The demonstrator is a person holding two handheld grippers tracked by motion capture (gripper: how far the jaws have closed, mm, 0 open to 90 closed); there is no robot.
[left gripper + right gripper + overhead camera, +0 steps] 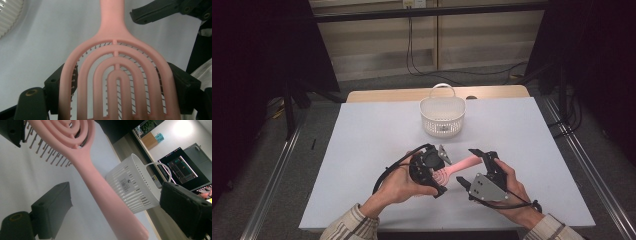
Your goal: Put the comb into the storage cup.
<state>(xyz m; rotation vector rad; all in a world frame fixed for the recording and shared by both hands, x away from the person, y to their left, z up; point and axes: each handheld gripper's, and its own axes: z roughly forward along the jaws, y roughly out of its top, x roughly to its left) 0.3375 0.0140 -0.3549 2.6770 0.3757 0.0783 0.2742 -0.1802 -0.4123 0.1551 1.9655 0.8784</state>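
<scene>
A: Hairbrush [455, 169], pink, vented head, one item. Position: lower centre of the high view, lifted off the white table [362, 150]. Long axis runs from the head at lower left up to the handle at upper right.

B: Holder?

A: Left gripper [438, 172], clamped across the sides of the head; in the left gripper view the black jaws press both outer edges of the brush [117, 75].

B: And the handle end?

A: Lies between the jaws of the right gripper [467, 167], which stand apart, not touching it. In the right gripper view the handle [110, 202] passes up the middle with clear space either side. Right hand is the nearer to that end.

B: Pose?

A: Both forearms enter from the bottom edge, grippers angled toward each other. White basket [442, 116] sits beyond, upper centre, well apart.
</scene>
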